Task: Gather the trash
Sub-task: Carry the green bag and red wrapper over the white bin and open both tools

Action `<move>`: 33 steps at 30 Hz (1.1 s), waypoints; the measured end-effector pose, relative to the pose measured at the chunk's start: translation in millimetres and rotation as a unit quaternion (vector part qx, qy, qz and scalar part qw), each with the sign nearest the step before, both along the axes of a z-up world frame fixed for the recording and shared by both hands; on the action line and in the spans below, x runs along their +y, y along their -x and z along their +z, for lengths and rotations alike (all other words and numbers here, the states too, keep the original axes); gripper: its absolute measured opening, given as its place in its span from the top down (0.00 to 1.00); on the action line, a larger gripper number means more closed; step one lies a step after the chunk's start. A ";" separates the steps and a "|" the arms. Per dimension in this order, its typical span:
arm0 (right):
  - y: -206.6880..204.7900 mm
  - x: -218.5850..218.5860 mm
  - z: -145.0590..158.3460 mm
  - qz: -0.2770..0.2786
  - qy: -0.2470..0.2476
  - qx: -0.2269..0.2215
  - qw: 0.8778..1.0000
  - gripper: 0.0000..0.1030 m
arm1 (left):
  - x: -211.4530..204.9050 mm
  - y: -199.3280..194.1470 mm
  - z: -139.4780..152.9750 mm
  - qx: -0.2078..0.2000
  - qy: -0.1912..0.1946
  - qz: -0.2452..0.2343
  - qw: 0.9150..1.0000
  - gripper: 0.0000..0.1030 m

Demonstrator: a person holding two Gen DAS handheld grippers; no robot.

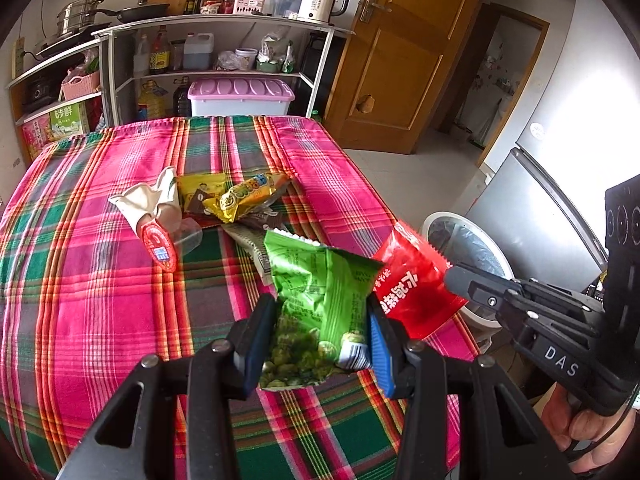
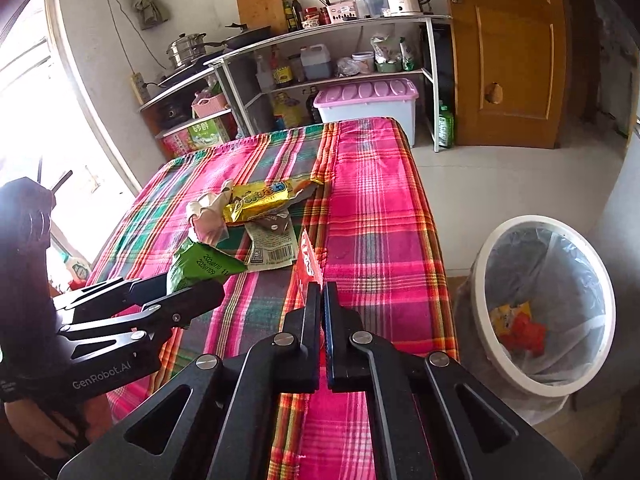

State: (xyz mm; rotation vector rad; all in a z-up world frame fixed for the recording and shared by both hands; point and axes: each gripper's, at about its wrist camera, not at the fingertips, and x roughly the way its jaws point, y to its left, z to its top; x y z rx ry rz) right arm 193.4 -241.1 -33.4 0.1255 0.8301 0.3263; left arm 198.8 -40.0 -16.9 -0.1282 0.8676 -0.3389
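Note:
My left gripper is shut on a green snack bag and holds it above the plaid table. The bag also shows in the right wrist view. My right gripper is shut on a red wrapper, seen edge-on; in the left wrist view the red wrapper hangs near the table's right edge. A pile of wrappers lies mid-table: a yellow packet, a crumpled white wrapper with a red end and a flat wrapper with a barcode.
A white bin lined with a clear bag stands on the floor right of the table, with yellow and red trash inside. Shelves with kitchenware and a pink-lidded box stand behind the table. A wooden door is at the right.

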 end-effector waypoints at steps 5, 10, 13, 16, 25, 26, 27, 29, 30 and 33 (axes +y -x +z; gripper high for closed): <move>2.7 1.7 11.9 0.005 0.001 -0.014 1.000 1.00 | 4.5 1.5 2.7 -0.002 0.000 0.005 1.000 0.55; 4.2 -1.9 24.4 0.003 0.000 -0.026 1.000 1.00 | 3.4 2.2 6.4 -0.006 0.002 0.003 1.000 0.55; 4.4 -6.5 28.9 -0.001 0.000 -0.030 1.000 1.00 | 0.4 1.6 8.5 -0.005 0.005 -0.001 1.000 0.55; 4.7 -15.4 31.4 -0.008 -0.002 -0.032 0.999 1.00 | -8.5 -1.7 10.8 -0.007 0.004 -0.009 1.000 0.55; 4.2 -64.6 29.3 -0.051 -0.002 -0.031 0.998 1.00 | -59.1 -21.8 11.7 -0.006 0.013 -0.051 0.999 0.55; 4.4 -71.8 28.1 -0.057 -0.002 -0.030 0.998 1.00 | -66.5 -23.8 11.0 -0.006 0.013 -0.057 0.998 0.55; 4.4 -78.7 26.9 -0.063 -0.001 -0.029 0.998 1.00 | -75.6 -25.7 10.3 -0.006 0.014 -0.065 0.998 0.55; 2.8 -95.1 23.7 -0.076 -0.001 -0.026 0.997 1.00 | -92.7 -29.5 8.5 -0.006 0.014 -0.079 0.997 0.55; 1.5 -102.5 22.0 -0.082 -0.002 -0.024 0.996 1.00 | -101.5 -31.7 7.1 -0.005 0.014 -0.086 0.996 0.55; -0.7 -125.8 15.1 -0.101 -0.002 -0.019 0.995 1.00 | -127.1 -38.9 2.4 -0.002 0.016 -0.105 0.994 0.55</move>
